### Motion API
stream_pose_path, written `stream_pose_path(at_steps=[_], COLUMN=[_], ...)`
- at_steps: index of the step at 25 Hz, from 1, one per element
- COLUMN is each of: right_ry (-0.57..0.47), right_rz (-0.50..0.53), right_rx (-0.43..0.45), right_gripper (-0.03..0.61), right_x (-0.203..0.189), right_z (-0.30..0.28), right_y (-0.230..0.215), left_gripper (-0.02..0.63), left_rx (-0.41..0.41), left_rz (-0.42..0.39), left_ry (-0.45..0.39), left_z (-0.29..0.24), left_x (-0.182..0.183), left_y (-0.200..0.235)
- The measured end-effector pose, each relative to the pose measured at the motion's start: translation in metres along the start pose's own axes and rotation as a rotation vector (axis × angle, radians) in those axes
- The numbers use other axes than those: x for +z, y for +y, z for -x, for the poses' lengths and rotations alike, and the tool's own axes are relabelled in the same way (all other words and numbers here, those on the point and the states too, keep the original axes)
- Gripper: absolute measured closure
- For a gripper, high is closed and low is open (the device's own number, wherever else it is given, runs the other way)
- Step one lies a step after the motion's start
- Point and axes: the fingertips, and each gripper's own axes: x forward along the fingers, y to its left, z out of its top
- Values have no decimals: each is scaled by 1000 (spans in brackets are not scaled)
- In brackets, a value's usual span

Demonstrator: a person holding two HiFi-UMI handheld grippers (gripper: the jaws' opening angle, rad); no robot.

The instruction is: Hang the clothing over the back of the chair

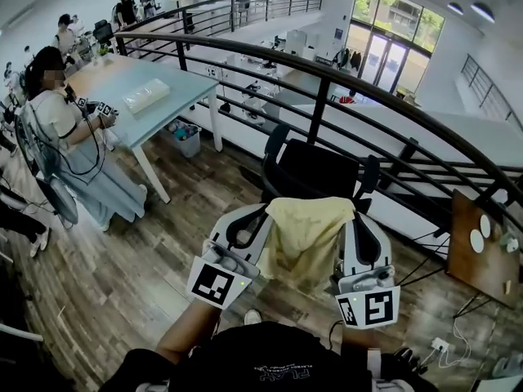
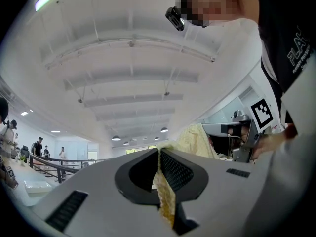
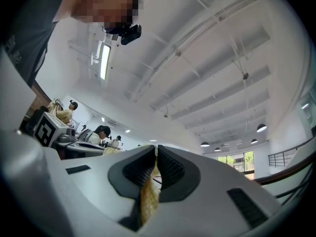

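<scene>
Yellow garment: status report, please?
Jaws: left gripper and right gripper shut on yellow garment. Garment held up between them, not yet over black chair. Path looks clear.

You've got dark wood-plank floor [image 1: 122, 251] all around you, and a curved black railing [image 1: 327, 84] sweeps across ahead. Off to your left there's a pale blue-green table [image 1: 176, 78] on white legs, a seated person [image 1: 57, 117] at it, and a small bin [image 1: 188, 141] underneath. Far back, tall glass doors [image 1: 391, 51] let in daylight, with green trees outside. On your right sits a brown wooden board [image 1: 482, 272] with two white discs [image 1: 476, 240] on it. Overhead it's a white beamed ceiling [image 2: 133, 68] with round lamps [image 2: 116, 138] and one long strip light [image 3: 104, 60].
</scene>
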Motion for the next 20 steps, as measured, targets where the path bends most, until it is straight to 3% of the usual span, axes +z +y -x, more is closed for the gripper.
stream_pose_path(at_steps=[6, 20], right_ry=[8, 50], right_rz=[57, 175], right_rx=[-45, 12], right_gripper=[551, 551], right_x=[1, -9], right_z=[-12, -46], right_y=[-7, -38], left_gripper=[584, 584], left_rx=[-20, -15], left_rz=[14, -42], left_ry=[-27, -12], left_z=[-7, -54], left_x=[3, -1], left_y=[17, 35])
